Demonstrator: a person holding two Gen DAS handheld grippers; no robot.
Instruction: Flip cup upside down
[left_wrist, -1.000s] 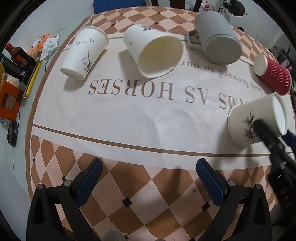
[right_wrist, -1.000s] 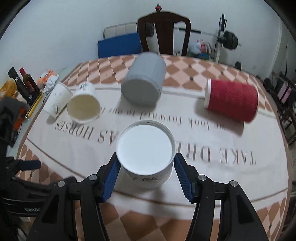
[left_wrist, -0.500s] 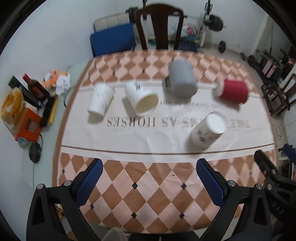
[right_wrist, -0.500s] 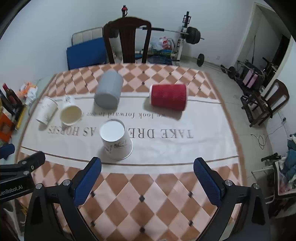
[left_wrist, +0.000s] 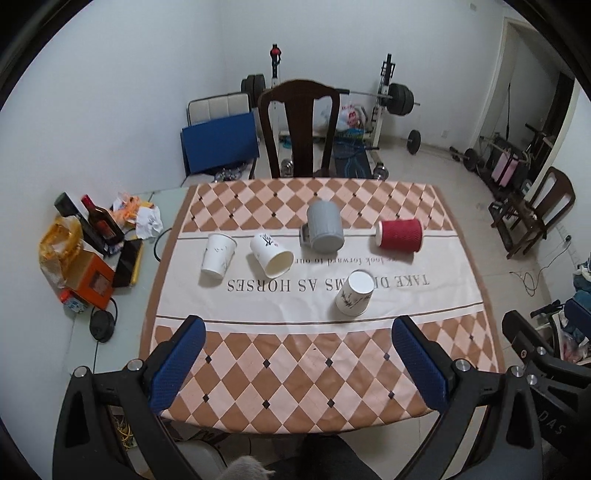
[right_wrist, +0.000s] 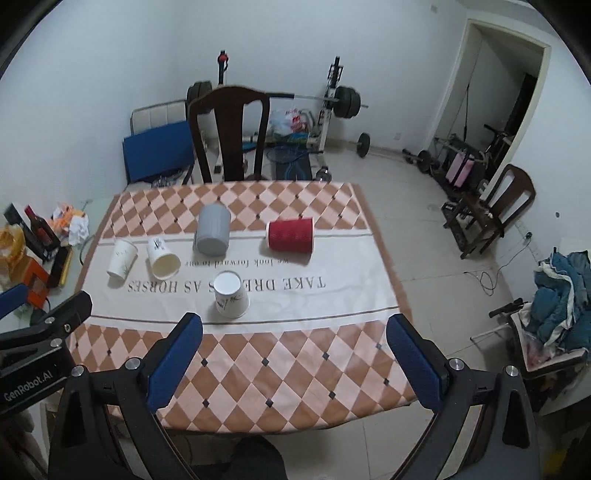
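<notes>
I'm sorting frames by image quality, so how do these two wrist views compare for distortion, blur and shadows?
Left wrist view: strong fisheye bending, dark vignette corners; sharp, tablecloth lettering readable; soft shadow beside the upside-down paper cup. Right wrist view: same bending and vignette, slightly softer; the red cup casts a diffuse shadow; no harsh glare in either.

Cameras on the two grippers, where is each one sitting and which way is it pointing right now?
Left wrist: on the left gripper, above the table's near edge, facing the far chair; its open blue fingers and part of the right gripper show.
Right wrist: on the right gripper, facing likewise; the left gripper shows at left.
Shared: the upside-down white cup.
</notes>
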